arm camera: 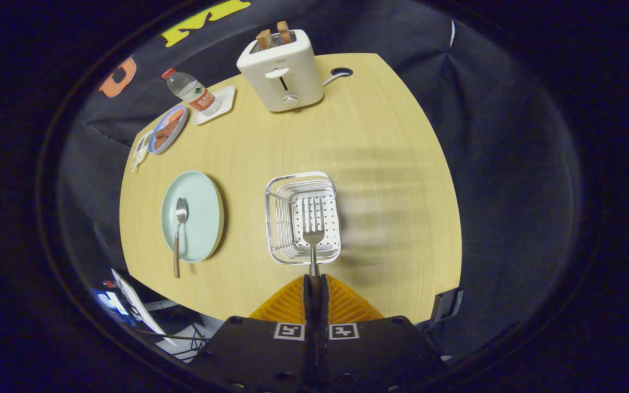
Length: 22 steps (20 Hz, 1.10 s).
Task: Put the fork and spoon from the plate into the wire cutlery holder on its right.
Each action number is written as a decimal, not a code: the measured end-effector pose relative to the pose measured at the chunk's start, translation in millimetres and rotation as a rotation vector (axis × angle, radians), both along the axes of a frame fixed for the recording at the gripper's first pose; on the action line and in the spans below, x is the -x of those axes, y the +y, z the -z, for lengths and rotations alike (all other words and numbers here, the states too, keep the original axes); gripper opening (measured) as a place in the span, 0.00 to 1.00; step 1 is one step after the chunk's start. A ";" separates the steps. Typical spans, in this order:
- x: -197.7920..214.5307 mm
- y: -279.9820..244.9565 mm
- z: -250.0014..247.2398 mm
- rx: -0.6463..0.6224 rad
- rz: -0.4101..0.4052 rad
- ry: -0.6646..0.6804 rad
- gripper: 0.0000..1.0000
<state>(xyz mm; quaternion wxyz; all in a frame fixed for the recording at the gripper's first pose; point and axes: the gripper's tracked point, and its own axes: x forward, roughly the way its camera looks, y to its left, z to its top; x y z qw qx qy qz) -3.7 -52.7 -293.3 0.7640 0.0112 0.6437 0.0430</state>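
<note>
gripper view: gripper (314, 279) fingers pressed together, clenched on the fork (313, 243) handle; both orange-ribbed fingers (287, 305) clamp it with no visible gap; fork sticks straight out ahead of the fingertips, long axis in line with the fingers, tines pointing away from the gripper; tines sit over the near half of the wire cutlery holder (302, 217), above its perforated floor; whether the fork touches the holder cannot be told; holder is a chrome wire basket with a rounded rectangular rim, standing on the wooden table (380, 164) just ahead of the fingers.

spoon (178, 232) lies on the pale green plate (200, 215), to the left of the holder and apart from it; bowl end points away from the gripper, toward the far side of the table; handle runs back toward the near table edge and overhangs the plate rim, its tip over the table; long axis roughly parallel to the fork.

far side: white toaster (283, 71) with two slices of toast (273, 37) standing up in its slots, cord leading to a hole in the table; water bottle (191, 93) with red cap and red label, writing too small to read, standing on a white coaster (217, 103); blue-rimmed dish (168, 129) with brown food beside it; square black-and-white markers (317, 331) on the gripper body; no brand legible anywhere.
</note>
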 end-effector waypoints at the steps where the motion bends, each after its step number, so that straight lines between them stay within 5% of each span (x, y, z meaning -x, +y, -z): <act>1: 0.9 2.8 1.8 -0.014 0.012 0.005 0.05; 5: -3.5 10.6 -1.3 -0.040 0.029 -0.025 0.10; 7: -5.6 16.3 -11.4 -0.049 0.023 -0.053 0.21; 13: -15.5 41.5 -46.5 -0.057 -0.027 -0.210 0.74; 16: -19.2 63.6 -70.9 -0.063 -0.063 -0.321 0.89; 22: -14.9 136.9 -112.2 -0.100 -0.161 -0.551 0.94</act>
